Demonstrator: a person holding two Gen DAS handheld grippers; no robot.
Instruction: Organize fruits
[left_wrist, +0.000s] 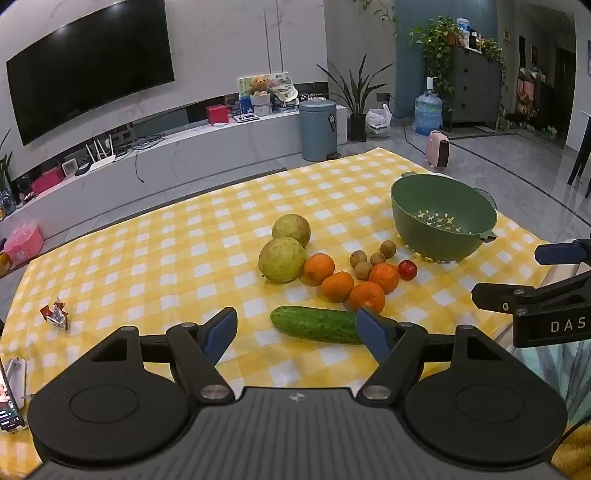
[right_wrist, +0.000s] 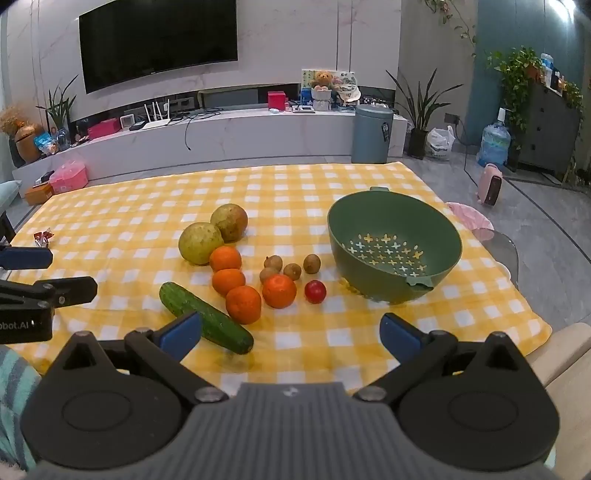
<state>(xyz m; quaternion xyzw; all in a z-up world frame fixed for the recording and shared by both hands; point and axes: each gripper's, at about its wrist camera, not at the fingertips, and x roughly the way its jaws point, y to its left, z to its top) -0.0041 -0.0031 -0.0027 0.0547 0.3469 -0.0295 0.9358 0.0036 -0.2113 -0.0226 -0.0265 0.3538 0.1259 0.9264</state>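
**Operator:** Hovering both tools at the near edge of the worktop (right_wrist: 110, 206). My left tool (left_wrist: 297, 334) is spread wide with nothing between its blue pads, and the cucumber (left_wrist: 317, 325) lies just beyond them. My right tool (right_wrist: 291, 338) is spread too and holds nothing.

**Spotter:** Where is the fruit?

**Operator:** Bunched mid-worktop. Two pale green round fruits (right_wrist: 212, 232) sit touching each other, four oranges (right_wrist: 243, 282) run beside them toward me, and four small brown fruits (right_wrist: 290, 266) and a red one (right_wrist: 315, 291) lie between the oranges and the green colander (right_wrist: 394, 245). The colander has no fruit inside and sits near the right edge.

**Spotter:** Room to move?

**Operator:** Bare checked cloth covers the whole left half, apart from a crumpled wrapper (left_wrist: 55, 314) near the left edge. The far strip behind the fruit is open too.

**Spotter:** Any writing?

**Operator:** "DAS" shows on the right tool body in the left view, and "obot.AI" on the left tool body in the right view. Nothing else is legible.

**Spotter:** Surroundings?

**Operator:** Yellow-and-white cloth, grey tiled floor, a wall television (right_wrist: 159, 40) over a long low cabinet, a grey-blue bin (right_wrist: 371, 134), potted plants and a water jug (right_wrist: 495, 142).
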